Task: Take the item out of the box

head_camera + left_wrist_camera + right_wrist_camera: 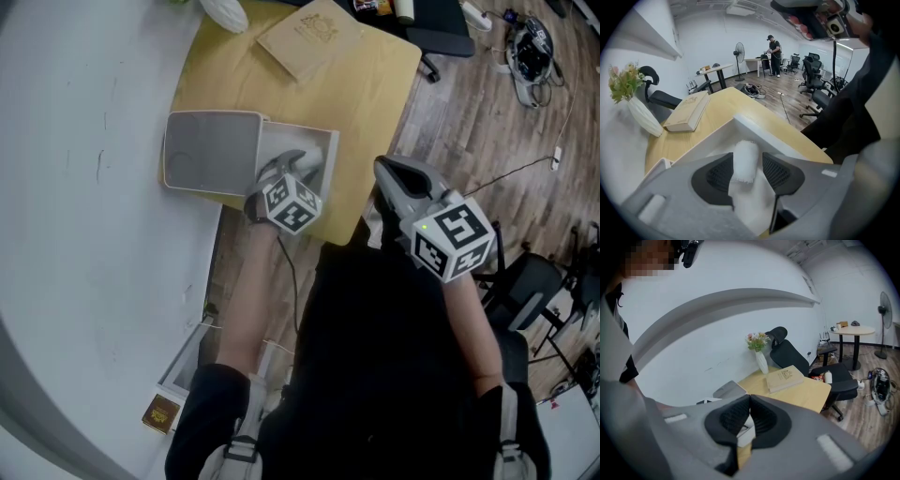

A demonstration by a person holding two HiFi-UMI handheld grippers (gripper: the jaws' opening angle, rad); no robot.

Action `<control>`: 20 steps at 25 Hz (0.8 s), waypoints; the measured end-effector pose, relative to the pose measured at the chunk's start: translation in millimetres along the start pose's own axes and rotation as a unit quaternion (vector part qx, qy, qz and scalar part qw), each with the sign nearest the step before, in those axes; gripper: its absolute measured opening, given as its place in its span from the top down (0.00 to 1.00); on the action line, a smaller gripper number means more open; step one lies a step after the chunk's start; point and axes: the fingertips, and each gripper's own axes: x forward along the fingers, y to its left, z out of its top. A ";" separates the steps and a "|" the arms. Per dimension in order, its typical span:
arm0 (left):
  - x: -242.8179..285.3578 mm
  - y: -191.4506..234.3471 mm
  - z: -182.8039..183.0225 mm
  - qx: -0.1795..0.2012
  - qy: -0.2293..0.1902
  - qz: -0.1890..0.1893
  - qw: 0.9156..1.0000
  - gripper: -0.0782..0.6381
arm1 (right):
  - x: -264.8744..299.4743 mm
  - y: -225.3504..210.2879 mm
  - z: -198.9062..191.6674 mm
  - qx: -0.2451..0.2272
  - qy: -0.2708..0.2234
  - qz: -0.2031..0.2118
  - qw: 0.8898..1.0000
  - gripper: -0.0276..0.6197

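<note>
Your left gripper (747, 161): ribbed black fingers (783, 174) spread, soft white cylindrical roll (745, 152) between, maybe brushing left one. Rigid white box (754, 129) beyond fingertips. Your right gripper (750, 401): fingers pressed together.

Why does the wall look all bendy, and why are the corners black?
Right gripper view: the wide lens bends the grey ledge into an arc, with black corners. Left gripper view: same round edges; the white roll looks soft. Head view: no black corners, even light.
</note>
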 end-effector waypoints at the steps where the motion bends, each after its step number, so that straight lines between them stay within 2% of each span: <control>1: 2.0 -0.6 -0.8 0.010 0.005 -0.001 1.000 0.64 | 0.3 -0.2 -1.0 0.000 0.002 0.000 1.000 0.95; 4: 8.2 -0.2 -2.5 0.030 0.016 -0.001 0.999 0.64 | 0.9 -1.6 -3.7 0.002 0.007 -0.001 1.000 0.95; 20: 28.9 11.5 -7.3 0.069 0.057 -0.003 0.996 0.62 | -1.1 -10.5 -7.6 0.011 0.015 -0.007 1.000 0.95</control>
